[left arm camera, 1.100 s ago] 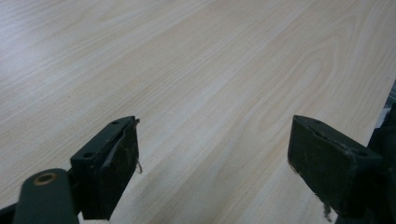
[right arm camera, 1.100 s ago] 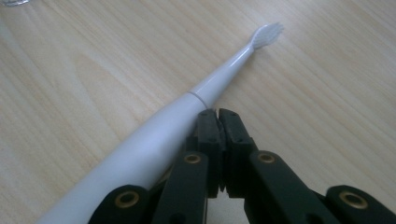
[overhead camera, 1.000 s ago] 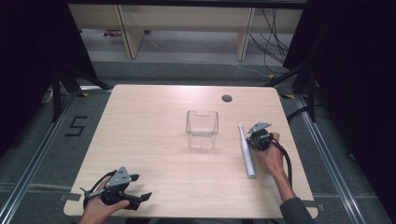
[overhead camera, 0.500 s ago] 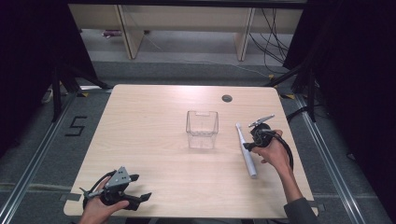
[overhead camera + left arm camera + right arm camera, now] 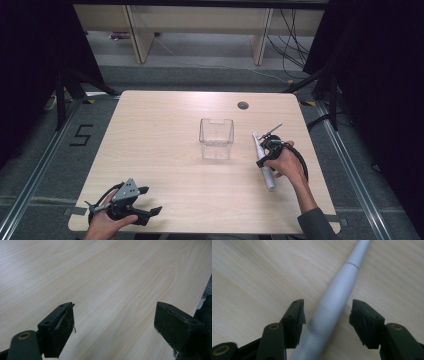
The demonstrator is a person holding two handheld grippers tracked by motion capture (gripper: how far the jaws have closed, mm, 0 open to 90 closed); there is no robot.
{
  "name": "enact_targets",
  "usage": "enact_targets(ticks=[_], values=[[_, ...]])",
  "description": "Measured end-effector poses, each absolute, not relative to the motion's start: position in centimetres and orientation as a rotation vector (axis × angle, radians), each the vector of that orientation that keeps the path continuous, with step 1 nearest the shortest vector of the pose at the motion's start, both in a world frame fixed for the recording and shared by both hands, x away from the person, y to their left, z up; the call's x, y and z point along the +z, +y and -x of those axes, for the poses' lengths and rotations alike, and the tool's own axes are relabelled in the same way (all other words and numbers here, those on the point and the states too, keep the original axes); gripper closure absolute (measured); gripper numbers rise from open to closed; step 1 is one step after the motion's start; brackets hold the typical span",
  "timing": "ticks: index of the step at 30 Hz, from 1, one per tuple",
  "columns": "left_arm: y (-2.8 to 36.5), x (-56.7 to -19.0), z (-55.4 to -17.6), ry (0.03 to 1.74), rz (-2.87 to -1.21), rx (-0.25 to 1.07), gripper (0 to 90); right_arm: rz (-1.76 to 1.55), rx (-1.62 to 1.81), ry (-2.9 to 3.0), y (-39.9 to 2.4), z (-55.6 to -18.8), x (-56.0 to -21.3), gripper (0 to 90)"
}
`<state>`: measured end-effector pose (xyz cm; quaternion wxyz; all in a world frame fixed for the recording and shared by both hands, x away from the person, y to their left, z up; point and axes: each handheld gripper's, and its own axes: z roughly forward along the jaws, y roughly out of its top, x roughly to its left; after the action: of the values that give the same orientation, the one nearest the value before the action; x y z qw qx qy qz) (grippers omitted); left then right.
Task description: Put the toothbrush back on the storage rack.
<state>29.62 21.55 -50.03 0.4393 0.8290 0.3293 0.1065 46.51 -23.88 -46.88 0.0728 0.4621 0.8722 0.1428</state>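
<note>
White tube (image 5: 334,302) flat on table (image 5: 165,125), between parted right gripper (image 5: 325,317) jaws, probably ungripped; clear bin (image 5: 216,138) empty; left gripper (image 5: 113,325) open, idle.

Light wood-grain table (image 5: 165,135), upper face unmarked apart from one round dark grommet hole (image 5: 243,105) near far edge. Clear plastic container (image 5: 216,138), square, open-topped, standing upright near table centre. Grey floor beyond, with white numeral "5" (image 5: 81,135) marked to left. Pale shelving legs (image 5: 138,35) at rear. Dark cables (image 5: 292,40) trailing at far right.
</note>
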Motion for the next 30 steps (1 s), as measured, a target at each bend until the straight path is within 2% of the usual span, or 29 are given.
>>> enact_targets(ticks=[11, 16, 17, 28, 30], values=[[21.6, -50.0, -29.6, 0.818, -2.069, 0.262, 15.9, -1.423, 0.326, 2.680, -23.4, -47.1, -47.5, 52.7], [21.7, -49.8, -29.7, 0.797, -2.118, 0.266, 15.9, -1.391, 0.292, 2.737, -23.1, -48.0, -47.3, 64.1], [21.5, -49.9, -29.6, 0.812, -2.083, 0.263, 15.9, -1.388, 0.283, 2.751, -23.1, -48.1, -47.3, 65.6], [21.4, -49.9, -29.6, 0.808, -2.079, 0.255, 15.9, -1.372, 0.154, 2.786, -22.0, -48.5, -47.2, 66.1], [21.7, -49.8, -29.7, 0.788, -2.122, 0.270, 15.9, -1.310, 0.151, 2.799, -22.1, -48.7, -47.3, 66.0]])
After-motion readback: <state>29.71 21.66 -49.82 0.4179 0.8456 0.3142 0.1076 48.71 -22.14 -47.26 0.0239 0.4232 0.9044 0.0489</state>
